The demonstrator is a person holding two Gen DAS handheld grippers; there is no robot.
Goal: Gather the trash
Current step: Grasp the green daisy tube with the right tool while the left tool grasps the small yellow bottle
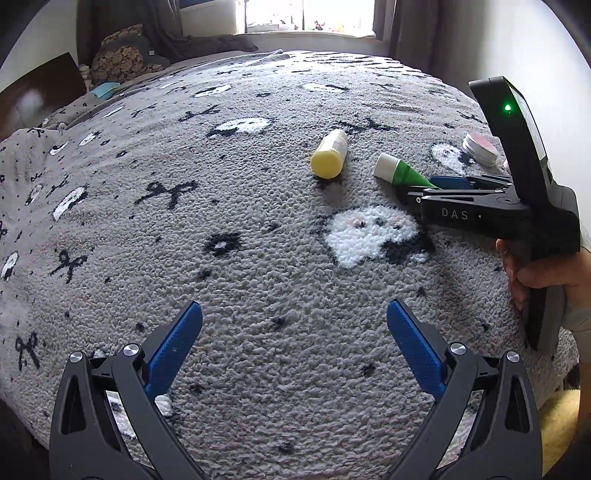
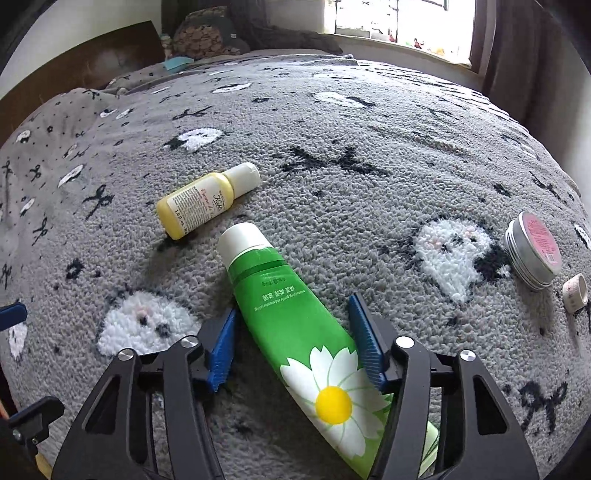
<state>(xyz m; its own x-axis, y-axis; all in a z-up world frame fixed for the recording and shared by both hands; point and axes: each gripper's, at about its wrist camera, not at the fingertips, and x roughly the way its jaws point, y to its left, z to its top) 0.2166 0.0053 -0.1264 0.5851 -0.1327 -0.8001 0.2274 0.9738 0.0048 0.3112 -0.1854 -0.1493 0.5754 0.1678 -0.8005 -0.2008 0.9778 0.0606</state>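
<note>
A green tube (image 2: 280,317) with a white cap and a daisy print lies slanted on the grey blanket (image 2: 369,206). My right gripper (image 2: 295,343) straddles its lower body. The blue pads (image 2: 221,350) stand close on either side, and a strip of blanket still shows along the left pad. From the left wrist view, the right gripper (image 1: 424,186) reaches in from the right over the green tube (image 1: 402,171). A yellow bottle (image 2: 203,201) lies just beyond the tube's cap. My left gripper (image 1: 295,332) hovers open over bare blanket, nothing between its fingers.
A round metal tin (image 2: 533,251) with a pink lid and a small roll of tape (image 2: 575,293) lie to the right, near the bed's edge. Pillows (image 2: 207,38) and a wooden headboard (image 2: 92,62) stand at the far left. A window (image 1: 306,14) is behind the bed.
</note>
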